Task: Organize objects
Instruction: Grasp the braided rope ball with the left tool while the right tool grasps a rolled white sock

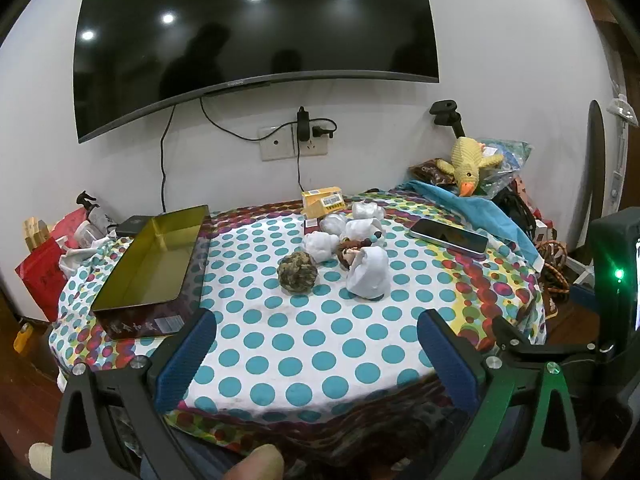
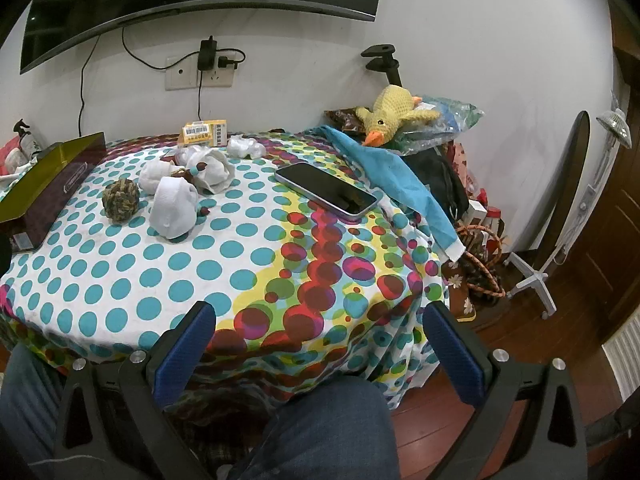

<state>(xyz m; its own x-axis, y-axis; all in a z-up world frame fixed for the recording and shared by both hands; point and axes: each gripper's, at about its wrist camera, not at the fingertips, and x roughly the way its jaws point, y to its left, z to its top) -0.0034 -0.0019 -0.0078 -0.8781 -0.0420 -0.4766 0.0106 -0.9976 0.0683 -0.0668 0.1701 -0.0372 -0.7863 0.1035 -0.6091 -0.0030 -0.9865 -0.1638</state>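
On the polka-dot tablecloth (image 1: pixel 280 340) lie a brown-green rope ball (image 1: pixel 297 271) (image 2: pixel 121 201), several white wrapped bundles (image 1: pixel 369 272) (image 2: pixel 175 208) and a string of brown beads (image 1: pixel 352 246). An open gold-lined tin (image 1: pixel 156 260) (image 2: pixel 44 176) stands at the left. My left gripper (image 1: pixel 316 356) is open and empty, at the table's near edge, well short of the ball. My right gripper (image 2: pixel 320 352) is open and empty over the near right edge.
A phone (image 1: pixel 450 236) (image 2: pixel 328 194) lies right of the bundles. A yellow carton (image 1: pixel 323 200) (image 2: pixel 204 132) stands at the back. A yellow plush duck (image 1: pixel 466 162) (image 2: pixel 390 114) and blue cloth (image 2: pixel 392 176) sit back right. My knee (image 2: pixel 328 428) is below the table edge.
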